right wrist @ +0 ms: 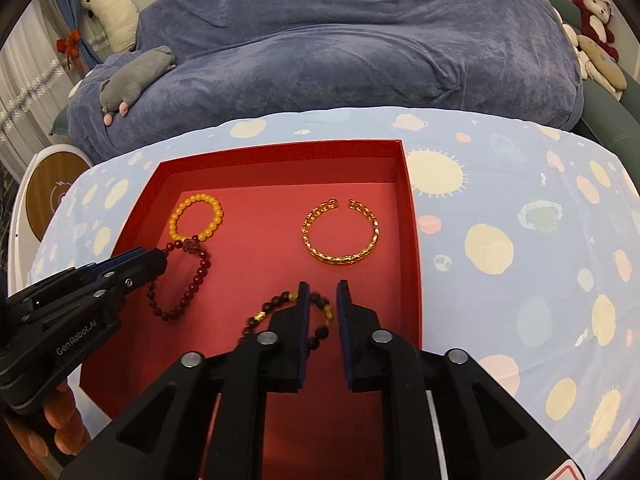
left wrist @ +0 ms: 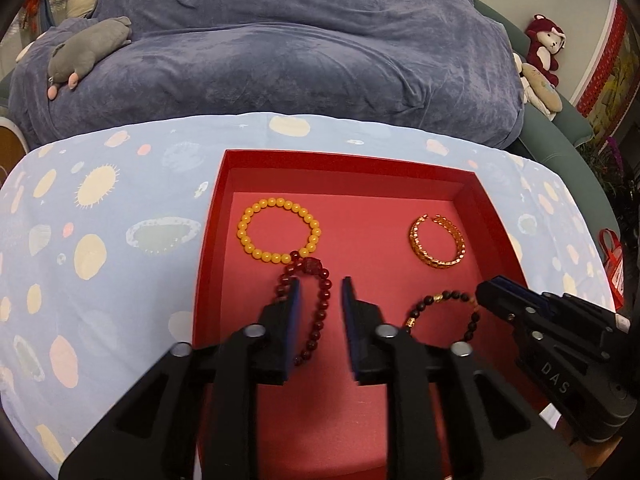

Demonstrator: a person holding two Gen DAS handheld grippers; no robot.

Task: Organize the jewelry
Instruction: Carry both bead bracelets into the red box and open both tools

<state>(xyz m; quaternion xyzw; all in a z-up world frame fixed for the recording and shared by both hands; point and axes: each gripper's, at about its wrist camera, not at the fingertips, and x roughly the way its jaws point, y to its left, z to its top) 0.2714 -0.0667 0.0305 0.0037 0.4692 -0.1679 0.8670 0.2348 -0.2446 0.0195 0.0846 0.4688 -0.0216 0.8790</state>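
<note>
"GenRobot.AI" reads on the left gripper point(right wrist: 160, 258); "DAS" on the right gripper point(right wrist: 320, 300). Both hover with fingers apart inside the red box point(left wrist: 212, 216) — left over the dark red bracelet point(left wrist: 320, 300), stretched near-to-far; right over the black bead bracelet point(right wrist: 324, 312), which is slightly blurred.

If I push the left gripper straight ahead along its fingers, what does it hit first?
Most likely the dark red bead bracelet: the left gripper is open, and one side of that loop lies between its fingers. Further along that line is the yellow bead bracelet, at the red loop's far end. Its height above the red box floor is unclear.
</note>
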